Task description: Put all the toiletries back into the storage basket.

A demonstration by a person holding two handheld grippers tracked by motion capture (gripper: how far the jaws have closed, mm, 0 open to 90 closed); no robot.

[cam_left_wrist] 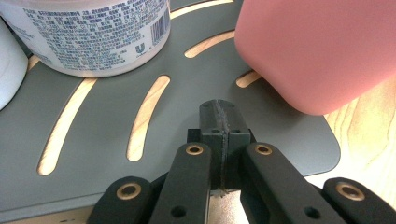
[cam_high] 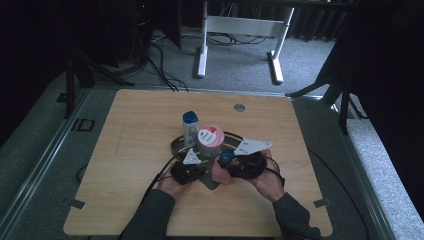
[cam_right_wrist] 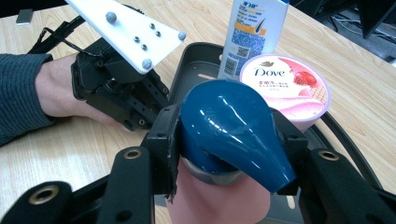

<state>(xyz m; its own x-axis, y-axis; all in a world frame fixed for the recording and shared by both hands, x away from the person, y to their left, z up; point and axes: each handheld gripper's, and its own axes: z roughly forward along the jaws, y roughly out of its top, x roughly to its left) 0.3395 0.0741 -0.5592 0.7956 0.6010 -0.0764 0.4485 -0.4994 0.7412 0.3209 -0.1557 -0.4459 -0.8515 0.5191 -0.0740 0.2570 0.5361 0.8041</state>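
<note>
Both forearms reach in low over the table (cam_high: 130,150). The right gripper (cam_right_wrist: 231,140) pinches the blue cap (cam_right_wrist: 231,133) of a pink bottle (cam_right_wrist: 219,198), apparently over the grey tray (cam_left_wrist: 93,154); the left gripper (cam_left_wrist: 219,128), jaws pressed together, rests on the tray.

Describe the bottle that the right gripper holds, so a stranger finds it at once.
On the wooden table lies a dark grey slotted tray. At its near right edge stands a pink bottle with a glossy teal pump top; its neighbours are a round Dove jar and a blue-capped white bottle.

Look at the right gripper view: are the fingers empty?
No, the right gripper has its fingers clamped on the blue cap of a pink bottle.
</note>
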